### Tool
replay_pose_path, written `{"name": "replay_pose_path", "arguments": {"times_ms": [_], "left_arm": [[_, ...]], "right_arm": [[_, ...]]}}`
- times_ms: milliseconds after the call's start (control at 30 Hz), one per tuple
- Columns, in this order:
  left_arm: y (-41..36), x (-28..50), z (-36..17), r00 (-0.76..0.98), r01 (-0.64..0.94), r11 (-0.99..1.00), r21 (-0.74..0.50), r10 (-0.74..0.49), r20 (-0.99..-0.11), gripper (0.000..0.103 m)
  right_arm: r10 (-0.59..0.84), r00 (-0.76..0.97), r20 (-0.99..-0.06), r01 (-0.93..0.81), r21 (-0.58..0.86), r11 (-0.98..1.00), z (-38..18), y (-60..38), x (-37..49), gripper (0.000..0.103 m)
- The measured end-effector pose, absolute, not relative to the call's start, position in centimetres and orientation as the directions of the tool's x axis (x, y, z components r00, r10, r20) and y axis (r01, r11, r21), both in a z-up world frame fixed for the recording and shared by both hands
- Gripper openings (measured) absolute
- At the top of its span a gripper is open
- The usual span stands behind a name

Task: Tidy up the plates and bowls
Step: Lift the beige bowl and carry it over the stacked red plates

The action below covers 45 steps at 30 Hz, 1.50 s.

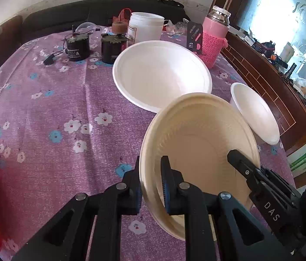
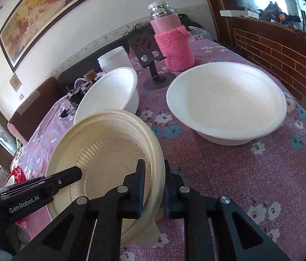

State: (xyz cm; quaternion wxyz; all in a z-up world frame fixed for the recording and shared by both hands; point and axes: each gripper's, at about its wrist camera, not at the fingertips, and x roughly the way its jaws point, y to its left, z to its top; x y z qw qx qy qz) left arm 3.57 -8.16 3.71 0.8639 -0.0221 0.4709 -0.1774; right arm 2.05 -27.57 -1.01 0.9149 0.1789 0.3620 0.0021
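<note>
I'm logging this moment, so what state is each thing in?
Cream plate: tilted, gripped at opposite rims.
Left tongs: shut on its rim.
Right tongs: shut on its rim.
Large white bowl: upright, empty.
Small white bowl: tilted, empty.
Pink flask: upright, capped.

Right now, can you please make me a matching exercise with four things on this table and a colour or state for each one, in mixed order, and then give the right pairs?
Things:
1. cream plate
2. flask
3. wide bowl
4. tub

States:
A. white, resting on the cloth, untouched
B. white, at the far end of the table
C. gripped at its rim by both claws, left claw and right claw
D. wears a pink knitted sleeve

Pairs: 1-C, 2-D, 3-A, 4-B
</note>
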Motion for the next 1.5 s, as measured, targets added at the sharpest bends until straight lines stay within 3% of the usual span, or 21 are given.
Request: {"name": "replay_pose_path", "arguments": {"times_ms": [700, 1000, 1500], "left_arm": [[3.8, -1.5, 8.7, 0.615, 0.152, 0.937, -0.315, -0.339, -0.712, 0.014], [14.3, -3.5, 11.3, 0.702, 0.009, 0.949, -0.316, -0.231, -0.674, 0.014], [26.2, -2.1, 6.5, 0.649, -0.212, 0.914, -0.347, -0.134, -0.748, 0.014]], "right_arm": [[0.254, 0.708, -0.659, -0.030, 0.331, 0.943, 3.7, -18.1, 0.6, 0.016], [0.365, 0.654, -0.663, -0.193, 0.321, 0.927, 5.9, -7.9, 2.2, 0.016], [0.363, 0.554, -0.749, -0.329, 0.204, 0.922, 4.3, 6.5, 5.4, 0.017]]}}
